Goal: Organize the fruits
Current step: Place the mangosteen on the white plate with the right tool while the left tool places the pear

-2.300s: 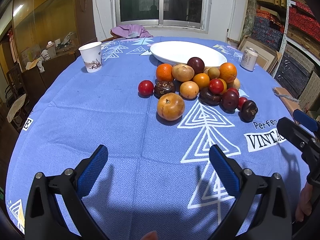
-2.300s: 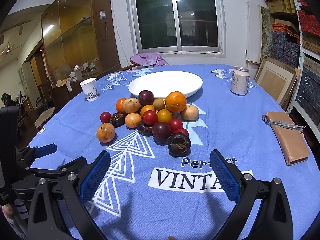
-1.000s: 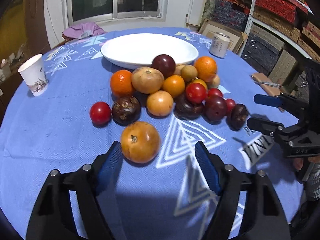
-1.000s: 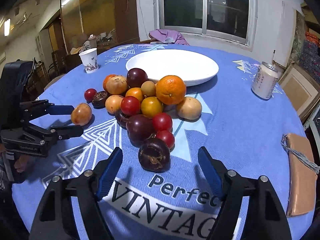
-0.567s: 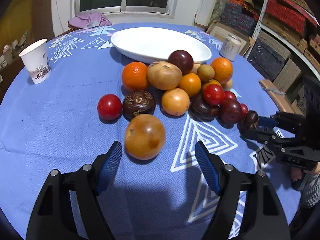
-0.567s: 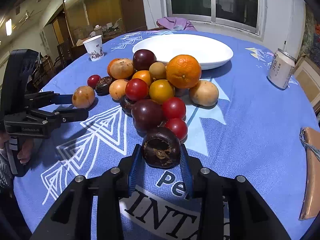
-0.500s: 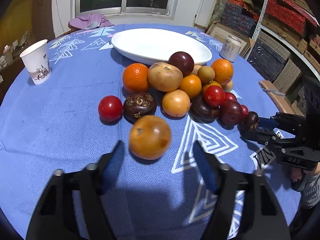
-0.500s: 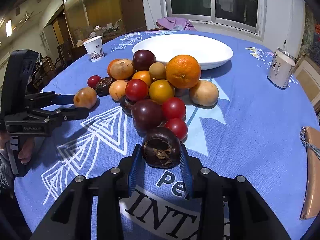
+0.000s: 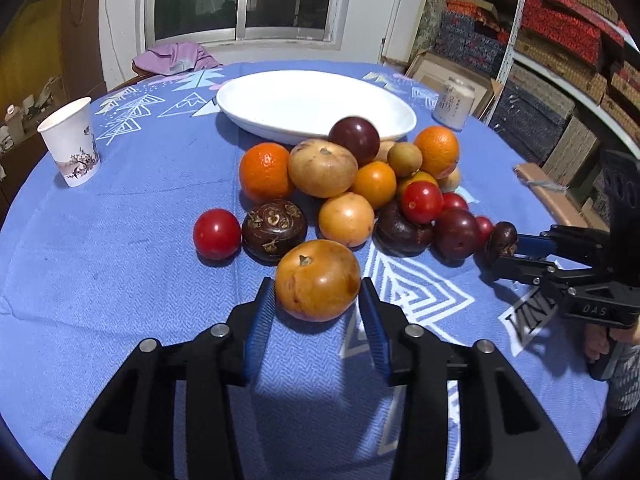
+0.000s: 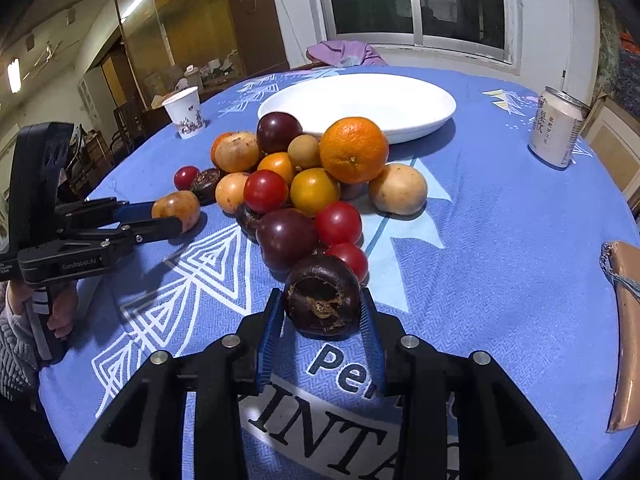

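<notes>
Currently: left hand-held gripper [image 9: 318, 300], jaws closing around round orange-brown fruit [image 9: 318, 279] on blue-clothed counter [image 9: 100, 272]. Right hand-held gripper [image 10: 322, 314] clenched on dark purple-brown wrinkled fruit [image 10: 322, 300], beside fruit pile [image 10: 296, 184].

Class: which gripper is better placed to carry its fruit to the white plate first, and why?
Right, probably. The right gripper is already clamped on the dark mangosteen, while the left gripper is closing around the orange-brown fruit. Both sit on the near side of the pile from the white plate.

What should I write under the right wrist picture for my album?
Right gripper clamps a dark mangosteen beside the fruit pile, white plate waiting behind.
</notes>
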### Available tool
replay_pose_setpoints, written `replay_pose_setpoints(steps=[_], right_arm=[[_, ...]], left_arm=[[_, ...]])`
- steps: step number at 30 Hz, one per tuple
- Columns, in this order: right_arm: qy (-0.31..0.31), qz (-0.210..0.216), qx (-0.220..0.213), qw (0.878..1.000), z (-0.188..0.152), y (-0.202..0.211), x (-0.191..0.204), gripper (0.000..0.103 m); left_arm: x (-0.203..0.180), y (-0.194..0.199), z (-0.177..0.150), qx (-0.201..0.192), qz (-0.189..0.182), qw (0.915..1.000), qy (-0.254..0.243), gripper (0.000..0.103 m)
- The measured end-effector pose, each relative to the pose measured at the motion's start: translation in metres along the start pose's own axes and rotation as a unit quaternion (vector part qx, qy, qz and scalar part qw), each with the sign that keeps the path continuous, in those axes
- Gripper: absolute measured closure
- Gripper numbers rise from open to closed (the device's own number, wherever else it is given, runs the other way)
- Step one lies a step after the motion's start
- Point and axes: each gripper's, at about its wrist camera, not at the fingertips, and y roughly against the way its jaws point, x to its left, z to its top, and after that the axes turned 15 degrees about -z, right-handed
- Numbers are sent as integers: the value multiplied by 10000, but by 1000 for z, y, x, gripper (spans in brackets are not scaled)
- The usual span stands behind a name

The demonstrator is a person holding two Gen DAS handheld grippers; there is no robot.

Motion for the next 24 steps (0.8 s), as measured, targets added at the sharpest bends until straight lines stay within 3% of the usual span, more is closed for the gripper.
replay_pose_setpoints(steps=[7, 13, 19, 24], right_arm=[[-220, 33, -133, 9997, 7, 8, -10, 65], [-306, -88, -544, 9980, 81, 24, -24, 65], [-541, -89, -277, 9981, 156, -40, -31, 65], [-579, -180, 151, 9980, 172, -99, -32, 65]], left_arm=[[-4, 26, 15, -377, -112, 9992, 39, 61], [5, 16, 95, -504, 156, 9986, -52, 61], [26, -36, 155, -370, 66, 9990, 232, 61], [49, -83, 166, -5, 117, 9987, 500, 59]])
